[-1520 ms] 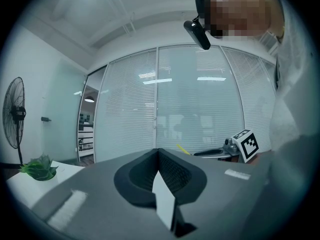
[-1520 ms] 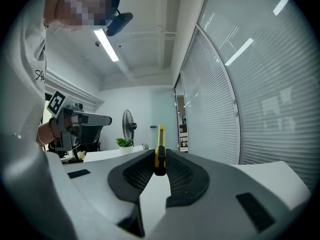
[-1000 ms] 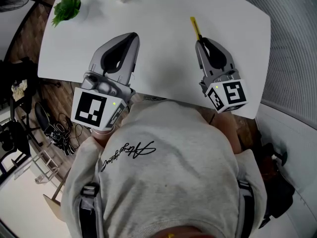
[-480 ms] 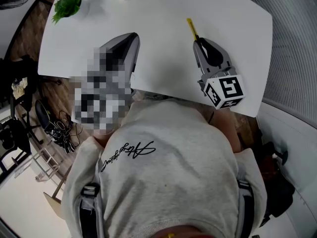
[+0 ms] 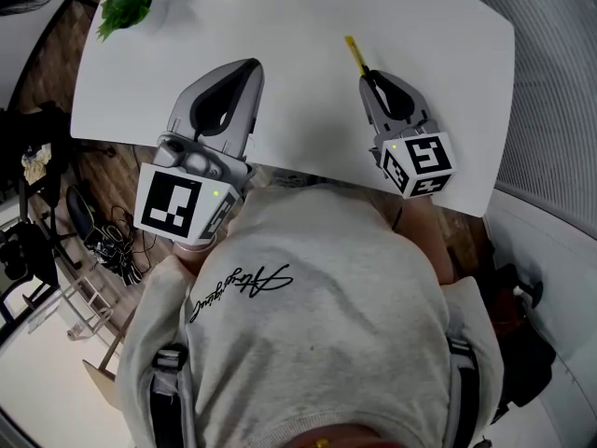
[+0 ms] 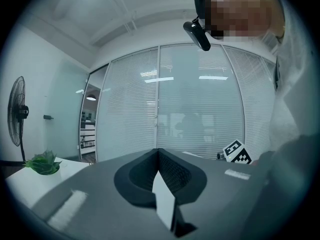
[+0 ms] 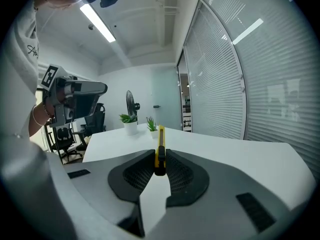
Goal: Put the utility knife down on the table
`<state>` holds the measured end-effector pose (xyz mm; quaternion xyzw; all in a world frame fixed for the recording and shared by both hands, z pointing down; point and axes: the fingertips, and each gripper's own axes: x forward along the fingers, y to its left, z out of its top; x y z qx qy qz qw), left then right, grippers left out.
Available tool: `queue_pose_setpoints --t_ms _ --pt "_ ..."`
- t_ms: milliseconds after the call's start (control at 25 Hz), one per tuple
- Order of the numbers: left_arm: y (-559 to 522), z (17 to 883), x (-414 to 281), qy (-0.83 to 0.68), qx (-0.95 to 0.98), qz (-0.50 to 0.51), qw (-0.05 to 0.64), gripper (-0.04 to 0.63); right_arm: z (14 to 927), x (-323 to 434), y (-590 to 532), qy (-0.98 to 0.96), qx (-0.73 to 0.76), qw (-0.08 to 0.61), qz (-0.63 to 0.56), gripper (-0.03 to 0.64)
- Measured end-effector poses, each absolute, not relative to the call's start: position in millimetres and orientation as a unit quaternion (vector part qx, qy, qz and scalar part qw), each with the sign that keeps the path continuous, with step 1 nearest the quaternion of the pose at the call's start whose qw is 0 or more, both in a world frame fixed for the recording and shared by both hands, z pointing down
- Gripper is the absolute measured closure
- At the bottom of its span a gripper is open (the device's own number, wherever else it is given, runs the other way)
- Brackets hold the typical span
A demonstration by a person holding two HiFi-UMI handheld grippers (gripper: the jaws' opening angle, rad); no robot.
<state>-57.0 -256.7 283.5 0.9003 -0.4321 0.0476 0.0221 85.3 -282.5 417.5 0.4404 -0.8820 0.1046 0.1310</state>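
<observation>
Compared with a second ago, the right gripper [image 5: 370,77] is seen lower and slightly further over the table [image 5: 298,17], with the utility knife [image 5: 355,54] still clamped by its near end between the jaws. The set-down is judged begun but unfinished, since contact with the table cannot be made out. The knife's long axis is aligned with the gripper, its free end pointed far and slightly left. The left gripper [image 5: 250,71] is held closed and empty.

Open tabletop [image 5: 298,45] ahead; plants [image 5: 123,9] far left.
</observation>
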Motion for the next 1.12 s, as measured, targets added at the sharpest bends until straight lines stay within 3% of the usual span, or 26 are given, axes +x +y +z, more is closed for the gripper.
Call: queue_pose_setpoints --t_ms 1120 --pt "-259.9 285.2 -51.9 -0.426 0.903 0.051 0.023 0.609 490.3 81.6 -283.7 -0.864 0.415 0.243 0.147 0.551"
